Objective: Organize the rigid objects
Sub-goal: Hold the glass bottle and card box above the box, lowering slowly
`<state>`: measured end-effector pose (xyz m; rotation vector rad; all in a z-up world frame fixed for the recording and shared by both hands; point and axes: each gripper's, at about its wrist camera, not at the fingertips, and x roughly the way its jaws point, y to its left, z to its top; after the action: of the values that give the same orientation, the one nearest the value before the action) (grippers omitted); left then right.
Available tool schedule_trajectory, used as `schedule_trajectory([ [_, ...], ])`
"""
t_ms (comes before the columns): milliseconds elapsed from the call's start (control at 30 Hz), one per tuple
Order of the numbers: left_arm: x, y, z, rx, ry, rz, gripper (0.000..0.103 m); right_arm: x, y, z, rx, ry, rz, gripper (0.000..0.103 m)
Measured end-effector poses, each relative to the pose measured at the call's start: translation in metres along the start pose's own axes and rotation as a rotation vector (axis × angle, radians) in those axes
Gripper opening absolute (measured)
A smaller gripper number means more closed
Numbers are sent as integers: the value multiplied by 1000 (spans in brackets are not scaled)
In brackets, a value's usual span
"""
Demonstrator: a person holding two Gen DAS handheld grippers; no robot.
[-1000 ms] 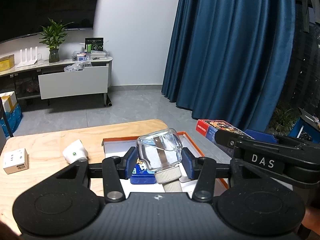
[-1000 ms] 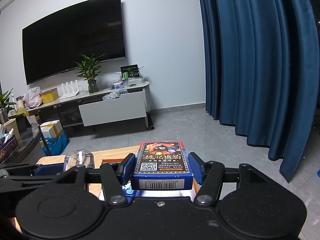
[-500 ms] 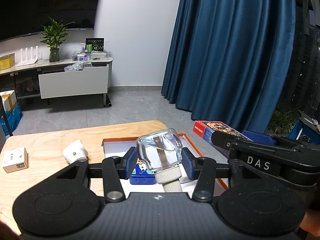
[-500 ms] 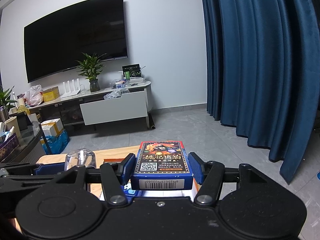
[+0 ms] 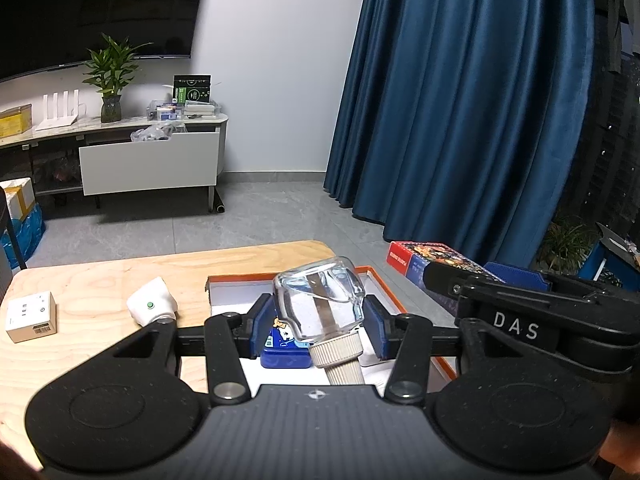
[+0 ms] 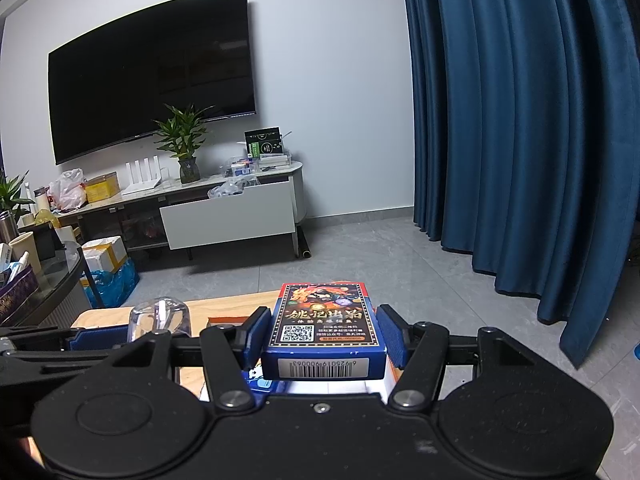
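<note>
My left gripper [image 5: 319, 322] is shut on a clear glass bottle [image 5: 320, 304] with a beige ribbed cap, held cap toward me above an orange-rimmed white tray [image 5: 374, 276]. A small blue box [image 5: 285, 350] lies in the tray below it. My right gripper [image 6: 324, 334] is shut on a card box [image 6: 325, 322] with a dark picture face and a barcode end. The right gripper and its card box [image 5: 432, 258] show at the right of the left wrist view, beside the tray. The bottle [image 6: 158, 316] shows at the left of the right wrist view.
On the wooden table [image 5: 100, 280] lie a small white device with a green dot [image 5: 151, 306] and a white carton [image 5: 30, 316] at the left. Beyond are grey floor, a TV cabinet [image 6: 224, 216] and blue curtains [image 5: 460, 100].
Both grippers keep their hold. The right gripper with the card box has drifted slightly left, toward the tray. The view of the room has shifted a little.
</note>
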<state>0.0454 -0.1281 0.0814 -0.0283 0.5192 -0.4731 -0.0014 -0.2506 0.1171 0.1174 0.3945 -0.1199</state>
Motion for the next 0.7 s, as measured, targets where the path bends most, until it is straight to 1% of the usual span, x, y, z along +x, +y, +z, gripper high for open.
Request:
schedule_trajectory([
  [433,0,0,0,-3,0,0,49,-1,1,0,-2,1,1,71],
  [700,0,1,0,-5,1,-1,49,2,-6,-1,-2,2,4,71],
])
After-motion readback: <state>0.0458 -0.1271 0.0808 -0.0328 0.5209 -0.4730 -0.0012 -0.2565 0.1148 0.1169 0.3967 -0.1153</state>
